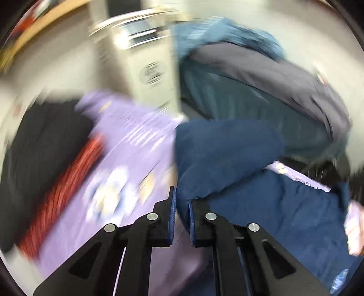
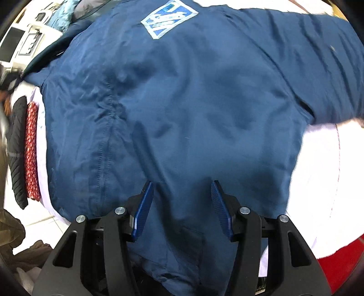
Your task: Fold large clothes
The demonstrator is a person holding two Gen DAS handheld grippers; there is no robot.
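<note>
A large navy jacket (image 2: pixel 182 102) with a blue-and-white patch (image 2: pixel 169 17) lies spread on a white bed (image 2: pixel 323 182). My right gripper (image 2: pixel 182 182) points steeply down at its near edge. Its jaws stand half apart, with a thick fold of the jacket filling the gap and running back toward the camera. The left wrist view is smeared by motion. There my left gripper (image 1: pixel 181 197) is nearly shut, pinching an edge of the navy jacket (image 1: pixel 227 154), whose white label (image 1: pixel 300 177) shows to the right.
A lilac printed sheet (image 1: pixel 127 159), a red patterned cloth (image 1: pixel 68 189) and a black quilted garment (image 1: pixel 41 148) lie at the left. Teal and grey clothes (image 1: pixel 250 79) are heaped behind, beside a white appliance (image 1: pixel 147 68). Brown cloth (image 2: pixel 13 232) lies on the floor.
</note>
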